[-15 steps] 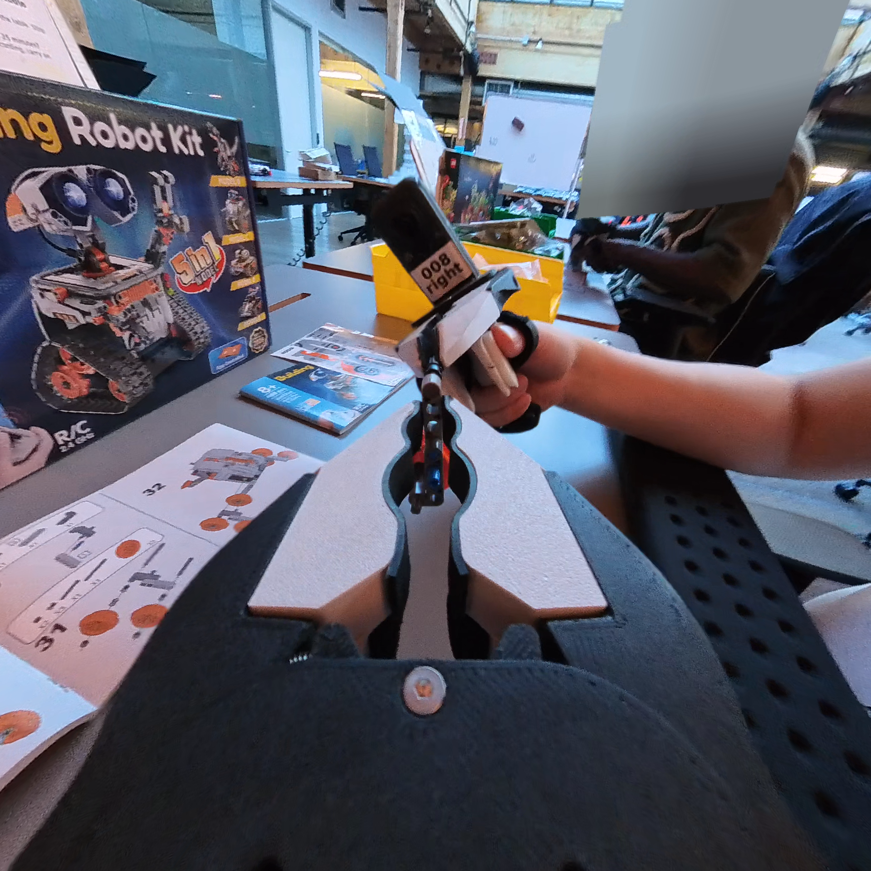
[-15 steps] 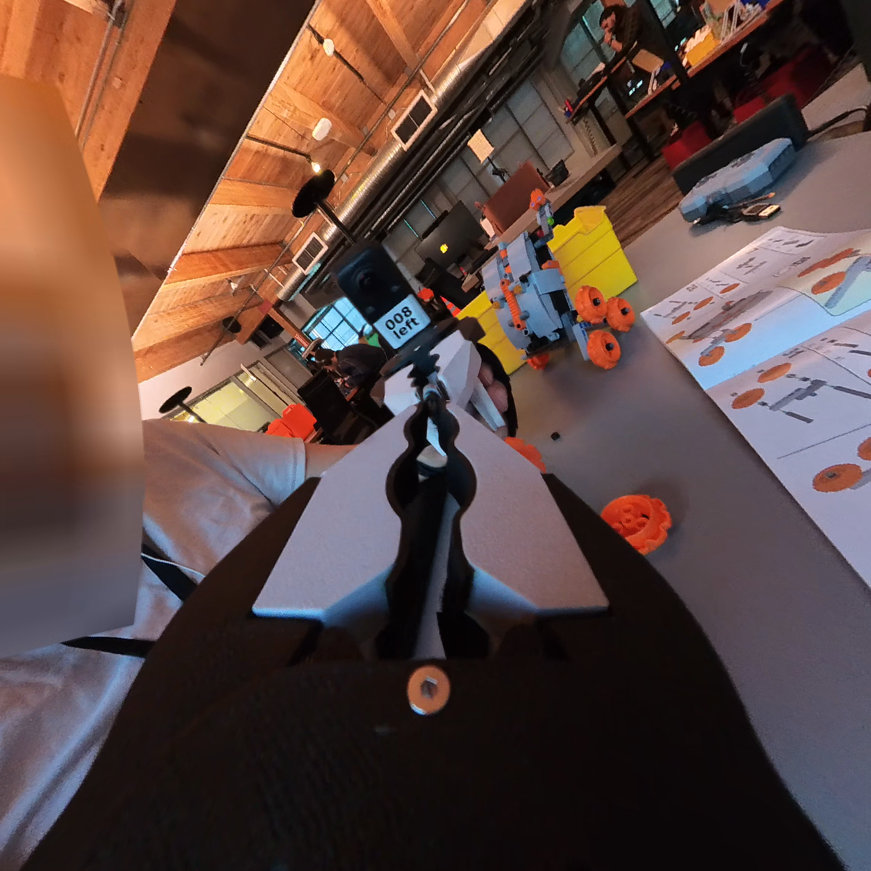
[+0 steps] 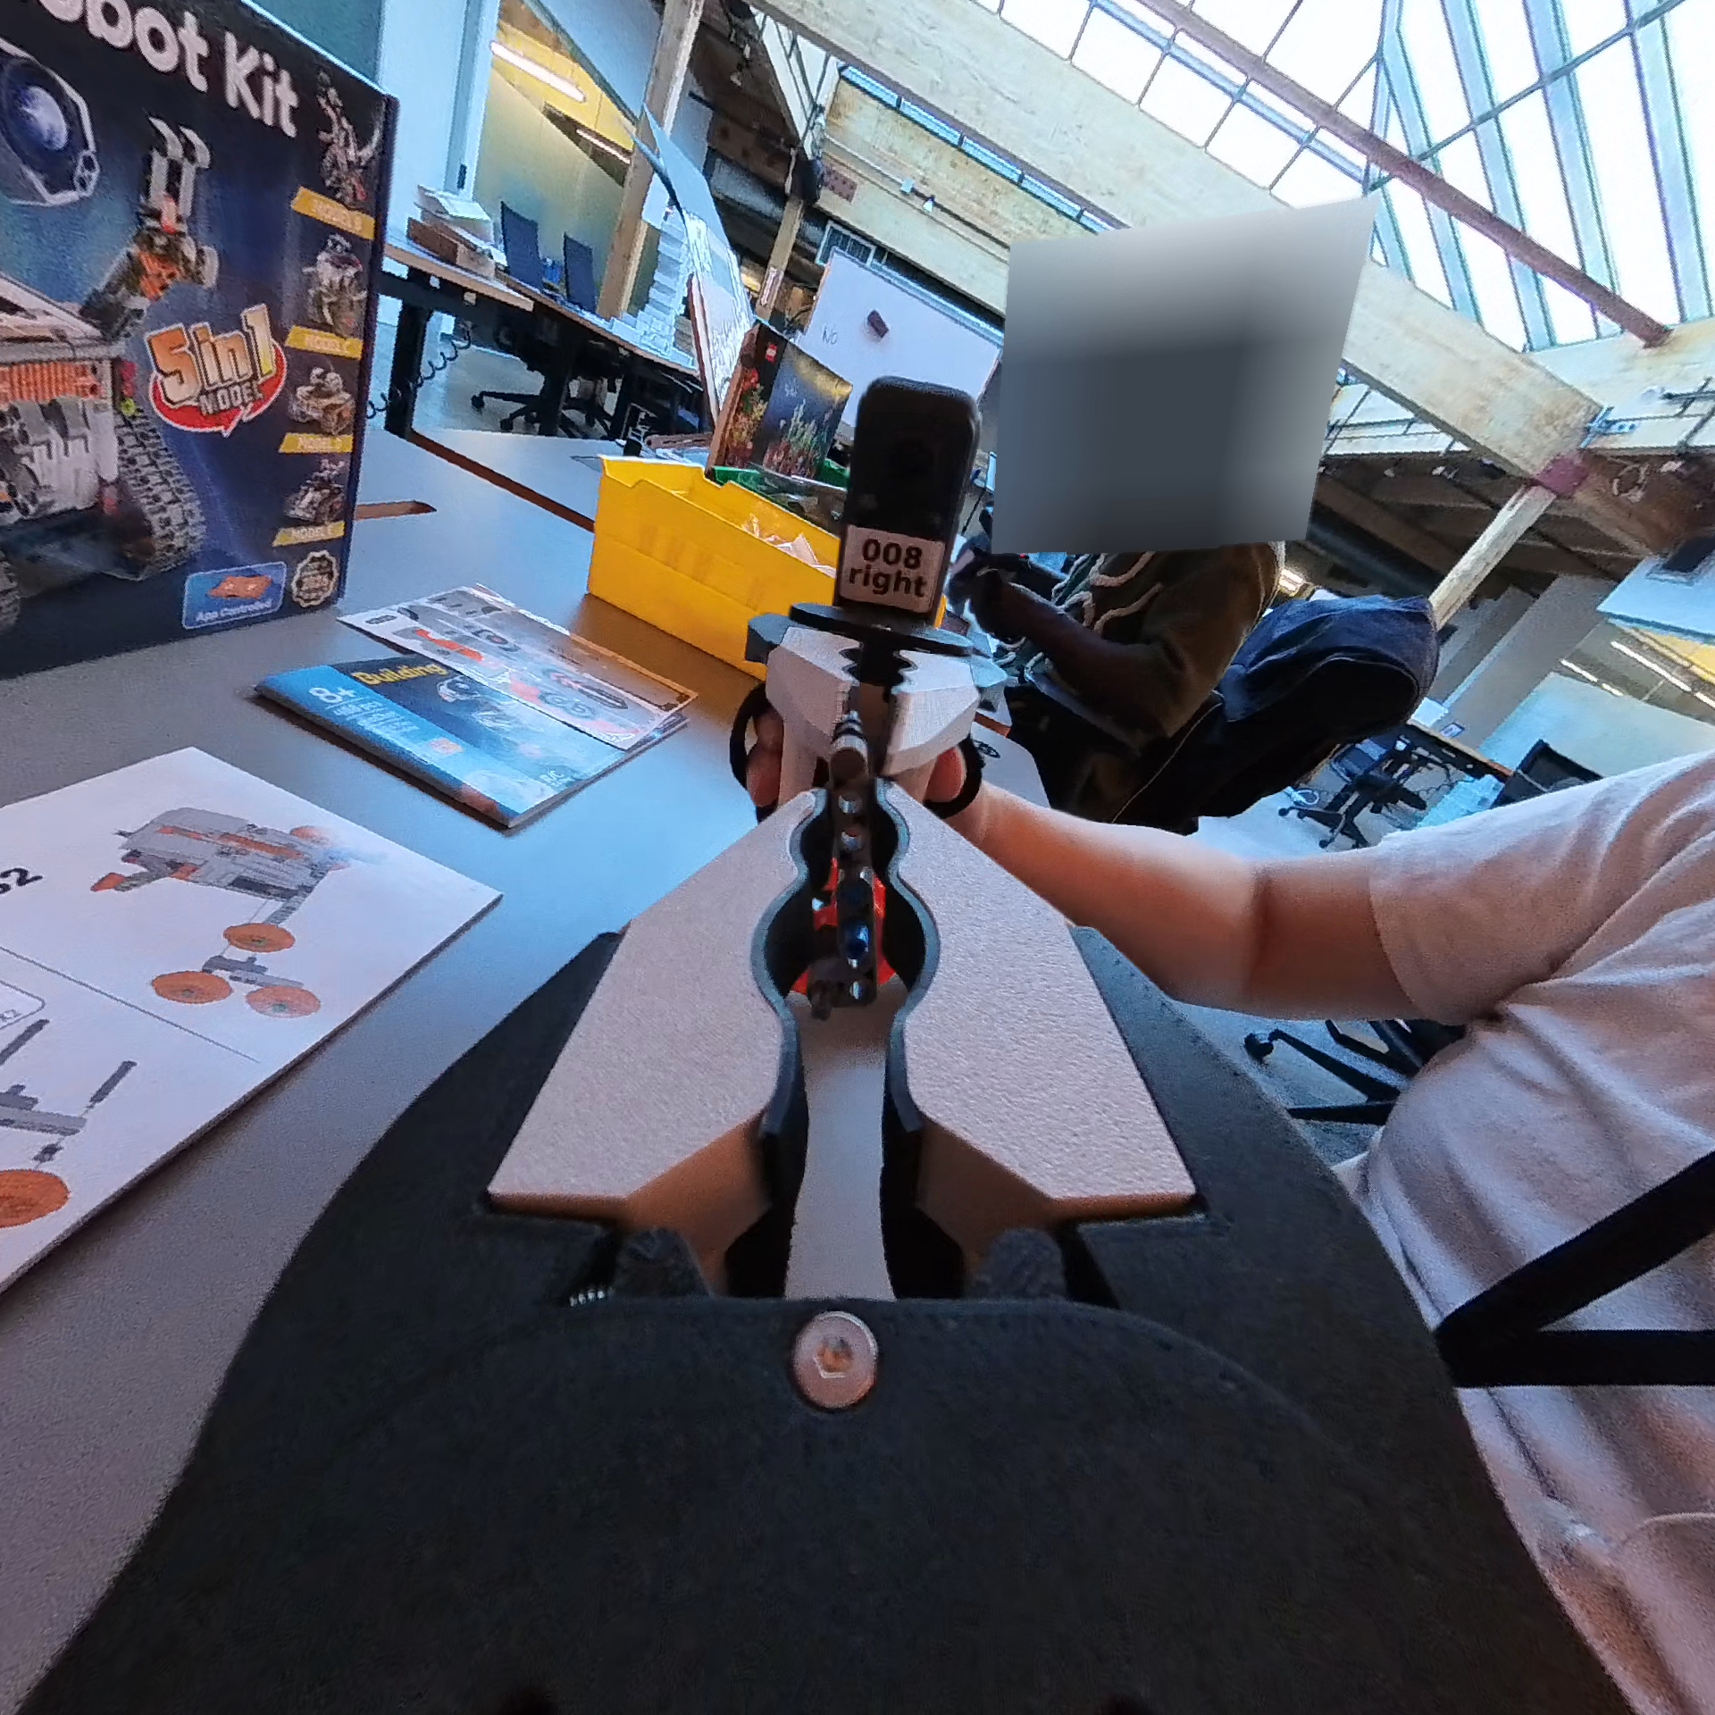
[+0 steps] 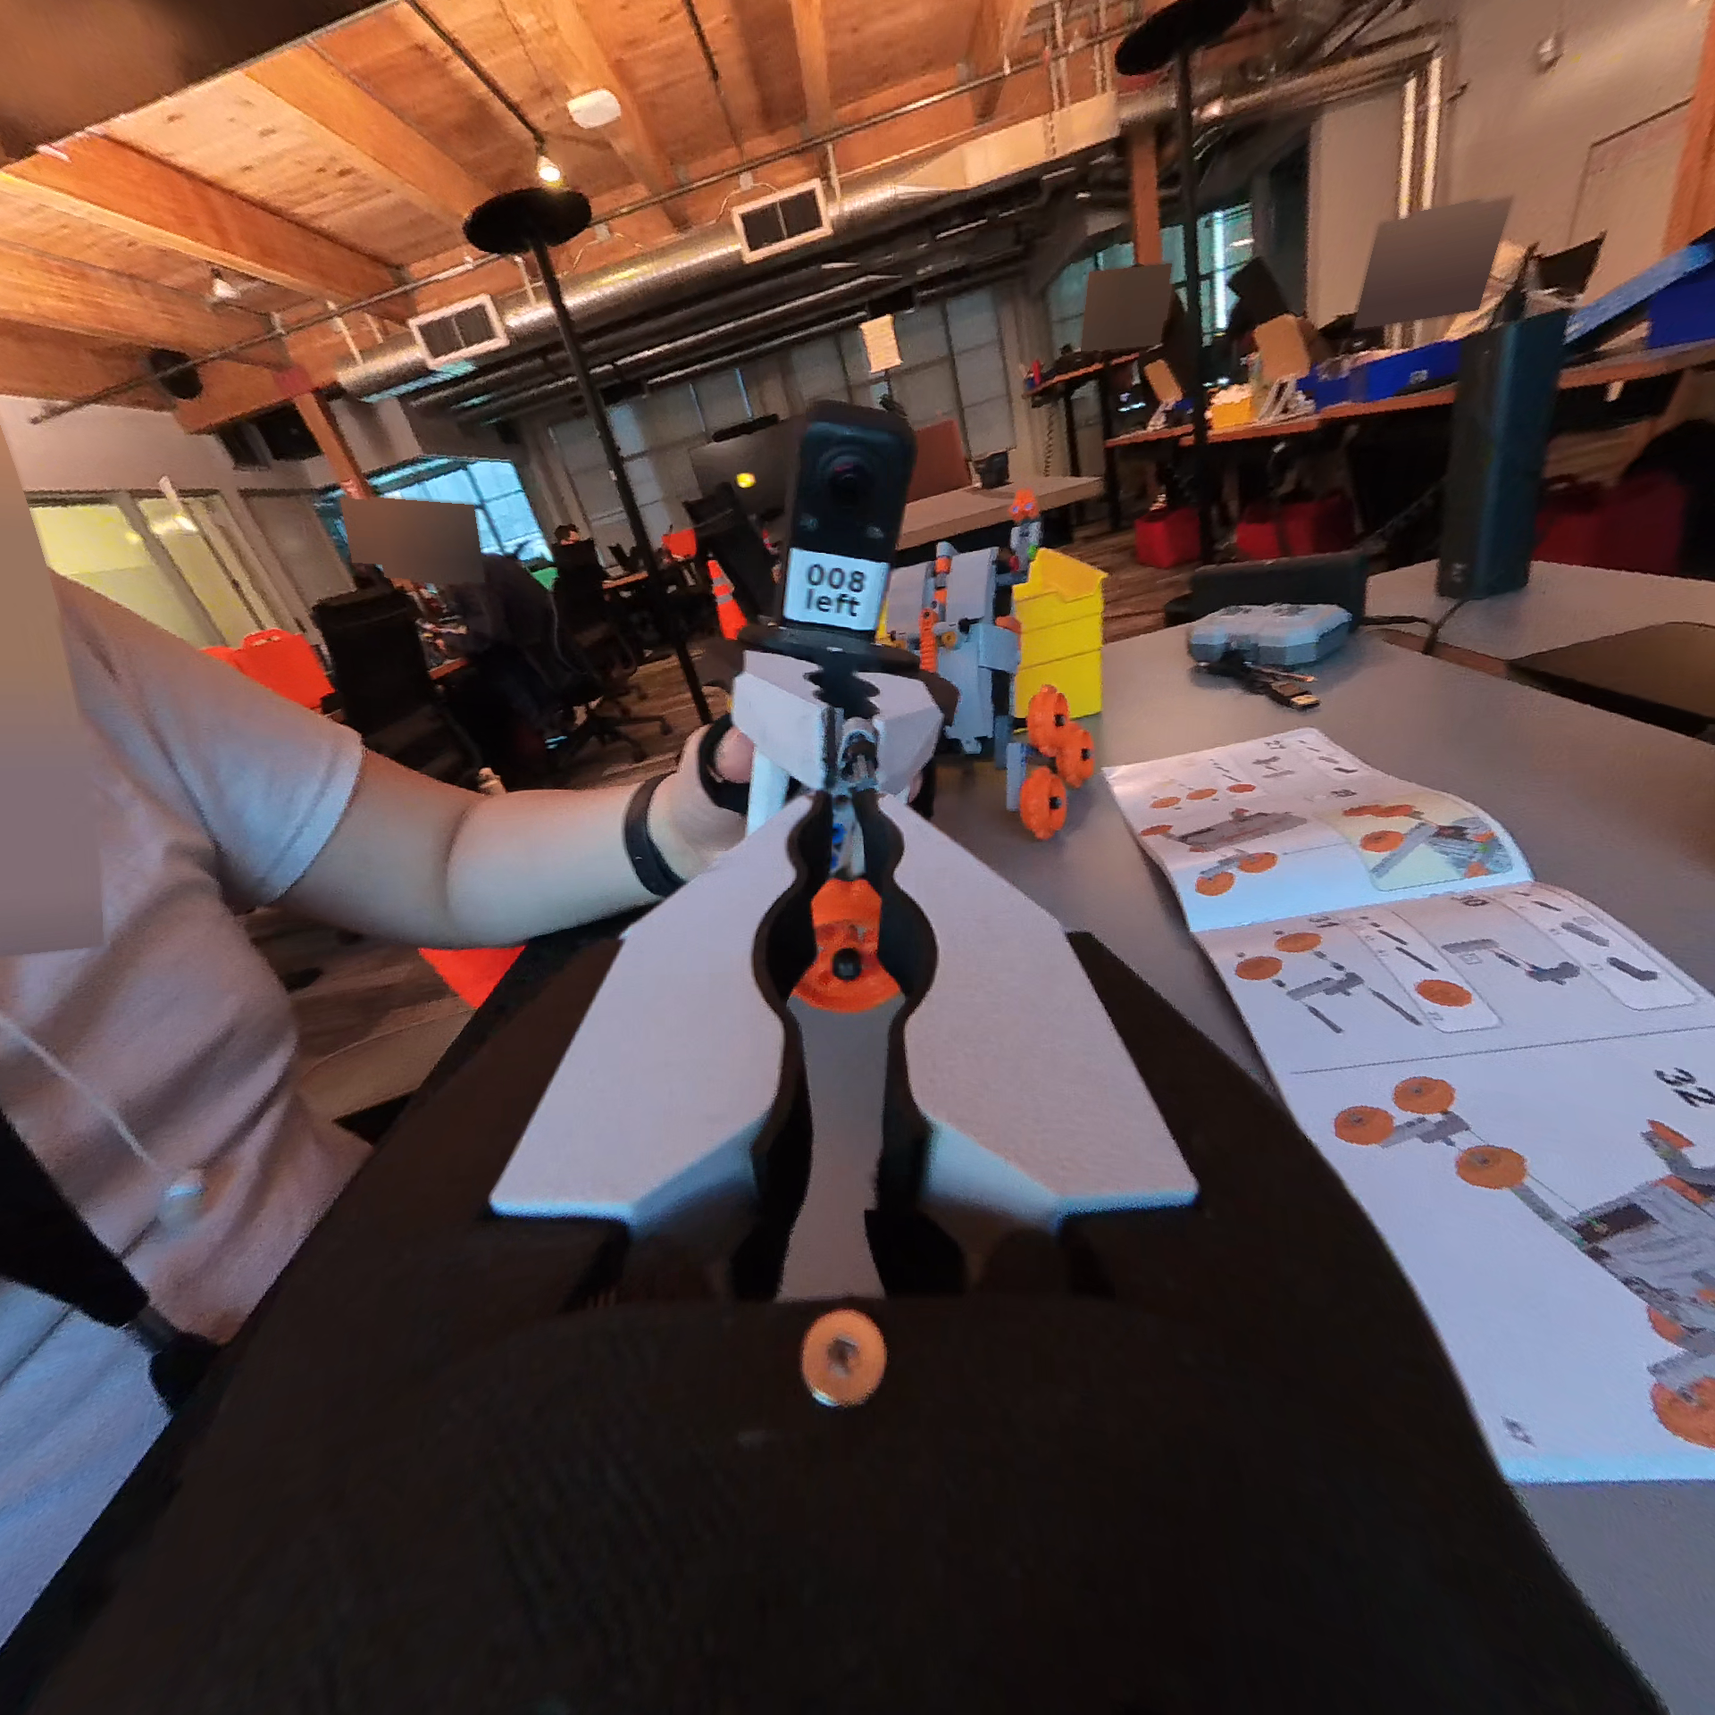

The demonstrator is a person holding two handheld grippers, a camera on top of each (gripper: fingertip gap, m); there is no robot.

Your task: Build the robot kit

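My left gripper is shut on a small dark grey holed beam with a blue pin and an orange wheel behind it. My right gripper faces it nose to nose and grips the far end of the same piece. In the right wrist view my right gripper is shut with the orange wheel in the hollow between its fingers. The beam runs on into the left gripper. The piece is held above the grey table.
An open instruction booklet lies on the table, also seen in the left wrist view. A robot kit box, a closed booklet and a yellow bin stand behind. A part-built model with orange wheels and a grey unit sit farther off. A person sits beyond.
Both grippers have rolled upright and risen, so both views are now level and look higher. They stay shut on the same piece, tip to tip.
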